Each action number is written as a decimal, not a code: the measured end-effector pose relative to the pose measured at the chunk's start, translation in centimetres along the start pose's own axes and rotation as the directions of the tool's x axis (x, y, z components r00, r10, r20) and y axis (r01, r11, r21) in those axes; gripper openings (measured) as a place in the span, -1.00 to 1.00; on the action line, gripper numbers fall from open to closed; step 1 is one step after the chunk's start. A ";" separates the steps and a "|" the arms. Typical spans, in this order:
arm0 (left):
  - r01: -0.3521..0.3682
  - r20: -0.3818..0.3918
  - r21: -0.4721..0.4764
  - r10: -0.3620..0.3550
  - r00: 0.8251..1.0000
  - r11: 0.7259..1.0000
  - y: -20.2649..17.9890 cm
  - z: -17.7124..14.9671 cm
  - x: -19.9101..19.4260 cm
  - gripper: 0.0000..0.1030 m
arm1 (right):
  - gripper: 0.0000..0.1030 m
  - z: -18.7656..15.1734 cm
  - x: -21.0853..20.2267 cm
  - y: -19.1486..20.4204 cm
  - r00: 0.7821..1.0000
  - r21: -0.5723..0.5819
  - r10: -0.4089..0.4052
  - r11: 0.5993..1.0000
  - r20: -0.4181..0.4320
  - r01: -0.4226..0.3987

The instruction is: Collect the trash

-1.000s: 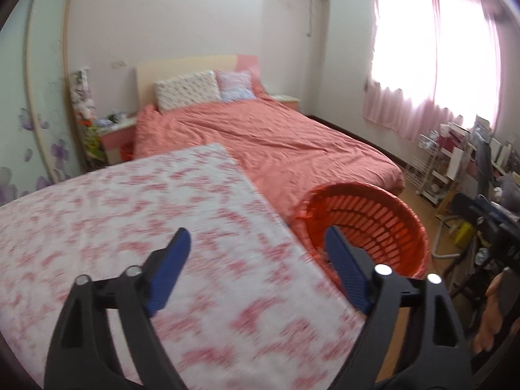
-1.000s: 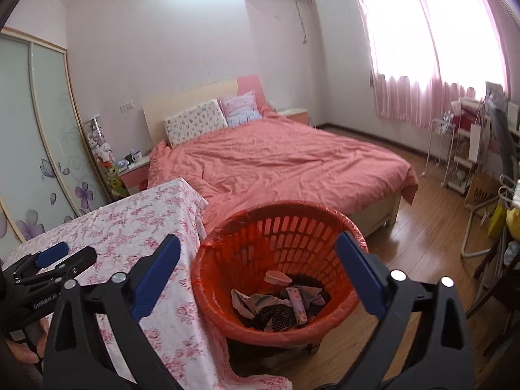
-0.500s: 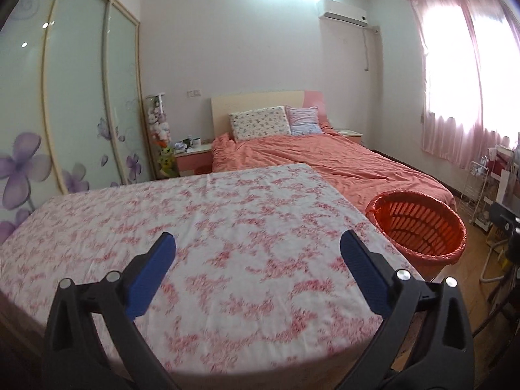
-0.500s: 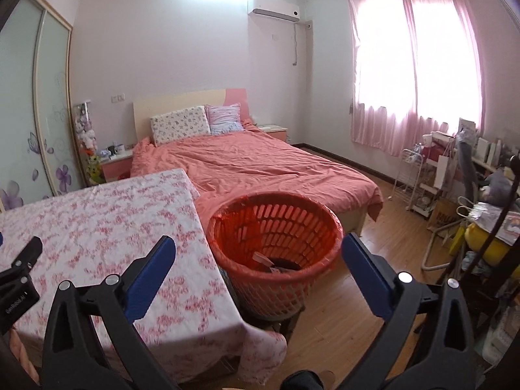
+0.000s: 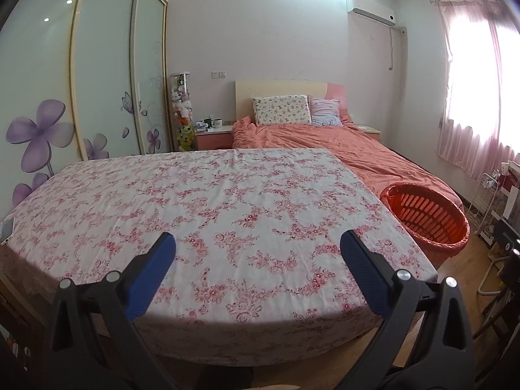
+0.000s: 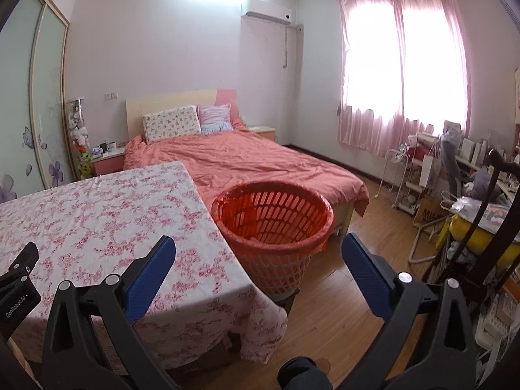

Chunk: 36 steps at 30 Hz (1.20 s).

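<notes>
1. The left gripper (image 5: 258, 253) fills the bottom of the left wrist view, its two blue-padded fingers (image 5: 152, 273) spread wide with nothing between them.
2. Beneath and beyond those fingers lies the table (image 5: 208, 201), covered in a white cloth with a pink floral print, taking up the centre and left of the frame.
3. The orange basket (image 5: 425, 214) sits at the right of that frame, just beside the table's right edge and against the foot of the bed (image 5: 341, 143); its slotted inner wall shows, but its bottom is out of sight.
4. A wardrobe (image 5: 81, 74) with frosted sliding doors and purple flower prints occupies the upper left; a pink-curtained window (image 5: 477, 91) glows at the upper right.
5. The right gripper (image 6: 259, 253) fills the bottom of the right wrist view, jaws likewise wide apart and holding nothing.
6. In this view the basket (image 6: 273, 224) stands in the centre of the frame, seen between the two blue fingers and above them, on the wooden floor (image 6: 341, 295) just beside the table corner (image 6: 107, 214), where the cloth hangs down.
7. Any trash inside the basket cannot be seen from this angle.
8. A black piece of the left gripper's body (image 6: 18, 286) shows at the lower left edge.
9. Cluttered shelves and a chair (image 6: 455, 175) crowd the right side, below the window.
</notes>
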<state>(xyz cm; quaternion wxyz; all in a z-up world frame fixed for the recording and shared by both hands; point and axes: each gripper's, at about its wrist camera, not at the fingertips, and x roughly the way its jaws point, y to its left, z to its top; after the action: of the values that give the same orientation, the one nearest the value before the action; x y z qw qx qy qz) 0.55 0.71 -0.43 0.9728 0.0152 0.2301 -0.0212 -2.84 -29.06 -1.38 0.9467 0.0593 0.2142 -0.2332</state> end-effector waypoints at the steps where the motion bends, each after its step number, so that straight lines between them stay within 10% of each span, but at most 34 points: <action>1: 0.000 -0.001 0.003 0.000 1.000 1.000 0.0 -0.1 -0.1 0.92 | 0.96 0.0 0.2 -0.1 1.000 0.005 0.000 1.000 -0.019 0.000; 36: 0.015 -0.049 -0.003 -0.015 0.999 1.000 -1.4 0.2 -0.5 0.92 | 0.96 -0.5 0.1 0.6 0.994 -0.022 -0.026 0.999 -0.110 0.024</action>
<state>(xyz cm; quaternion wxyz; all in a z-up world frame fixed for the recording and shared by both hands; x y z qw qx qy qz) 0.15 -0.72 -0.03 0.9668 0.0127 0.2538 -0.0277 -2.68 -28.41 -1.89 0.9309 0.0596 0.2694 -0.2391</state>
